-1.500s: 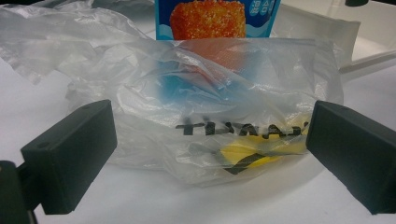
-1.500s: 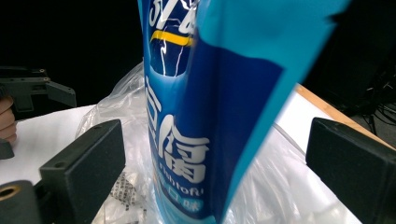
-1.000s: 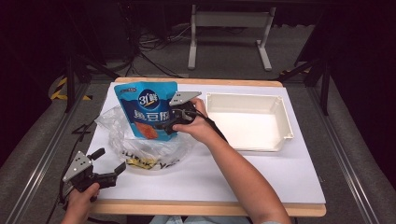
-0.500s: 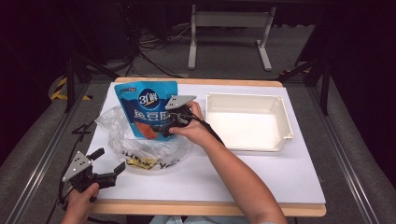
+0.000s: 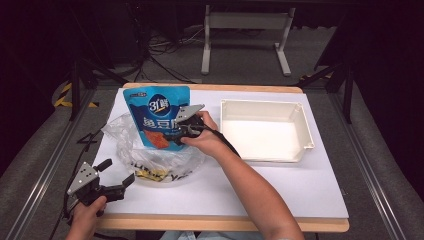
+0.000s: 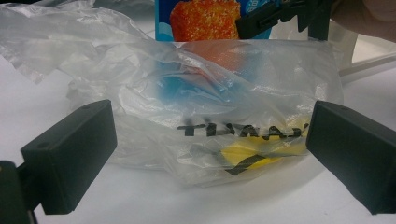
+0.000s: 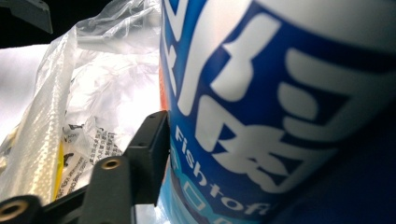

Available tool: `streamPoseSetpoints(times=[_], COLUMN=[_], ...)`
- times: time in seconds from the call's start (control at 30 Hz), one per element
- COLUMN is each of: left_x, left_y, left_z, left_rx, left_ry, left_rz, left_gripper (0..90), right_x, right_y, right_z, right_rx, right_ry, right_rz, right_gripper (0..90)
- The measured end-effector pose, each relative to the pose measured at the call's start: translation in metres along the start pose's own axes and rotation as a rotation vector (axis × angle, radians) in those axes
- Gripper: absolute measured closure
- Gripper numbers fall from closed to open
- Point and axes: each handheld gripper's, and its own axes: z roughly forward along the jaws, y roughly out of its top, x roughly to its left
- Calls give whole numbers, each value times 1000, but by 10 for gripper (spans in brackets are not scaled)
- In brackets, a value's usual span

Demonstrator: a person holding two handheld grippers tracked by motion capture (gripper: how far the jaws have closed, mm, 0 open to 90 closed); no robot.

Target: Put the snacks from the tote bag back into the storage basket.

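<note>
A blue snack pouch with an orange picture stands upright in the mouth of a crumpled clear plastic bag at the table's left. My right gripper is at the pouch's right edge; its jaws have just been closing with the pouch between them, and they now pinch it. In the right gripper view one black finger presses against the pouch, whose body hides the other. My left gripper rests open near the front left edge, its jaws either side of the bag's near end without touching it.
A white rectangular tray with nothing in it sits at the right of the white table. Yellow-and-black packaging lies inside the bag. A metal stand and cables are on the floor beyond the table's far edge.
The right gripper's jaws have come together onto the blue pouch's right edge. The left gripper has stayed where it was.
</note>
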Motion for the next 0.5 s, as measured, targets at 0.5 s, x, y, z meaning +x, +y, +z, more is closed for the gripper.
streamPoseSetpoints(times=[0.5], left_x=[1], left_y=[0], left_z=[-1], left_rx=[-1], left_ry=[2], left_rz=[-8], left_gripper=[24], right_x=[3], right_y=[6], right_z=[0], right_rx=[19], right_ry=[-12], right_rz=[21], right_gripper=[503])
